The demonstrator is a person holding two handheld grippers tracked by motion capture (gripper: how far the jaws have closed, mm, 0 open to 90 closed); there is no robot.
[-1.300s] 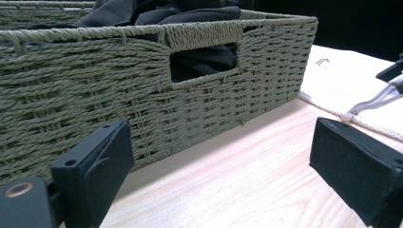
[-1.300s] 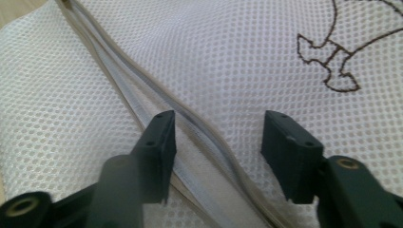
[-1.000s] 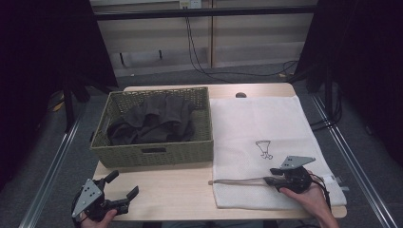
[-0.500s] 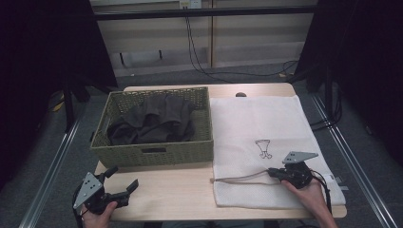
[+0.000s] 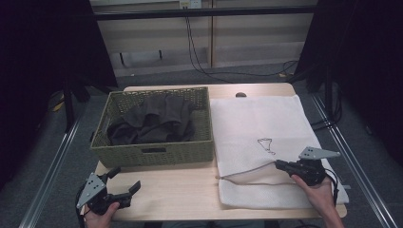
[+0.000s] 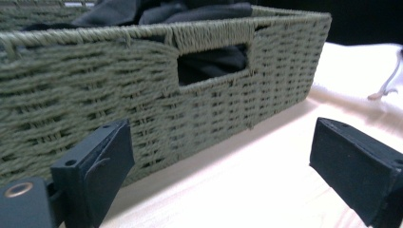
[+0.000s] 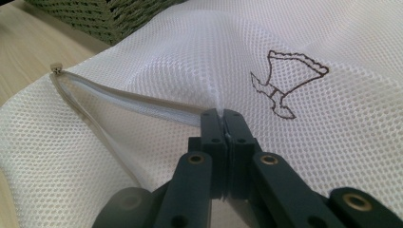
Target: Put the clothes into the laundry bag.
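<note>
- While your right gripper (image 7: 222, 114) has just pinched shut on the mesh bag (image 7: 294, 52) beside its zipper (image 7: 128, 99), your left gripper (image 5: 124, 179) waits open near the basket (image 5: 152, 153).

This looks like a lab or test room set up for recording, not a home. A small light wooden table (image 5: 190, 190) stands alone on a grey carpeted floor (image 5: 43, 156), with metal rails (image 5: 354, 156) running along the floor at its left and right. Black curtains (image 5: 43, 57) hang on both sides, closing off the work area. At the far end a pale panelled wall (image 5: 256, 33) carries a white socket plate (image 5: 189, 4) near its top, from which black cables (image 5: 199, 52) drop and trail across the floor. A dark horizontal bar (image 5: 204, 13) crosses in front of that wall. No furniture or household fittings stand around the table.
</note>
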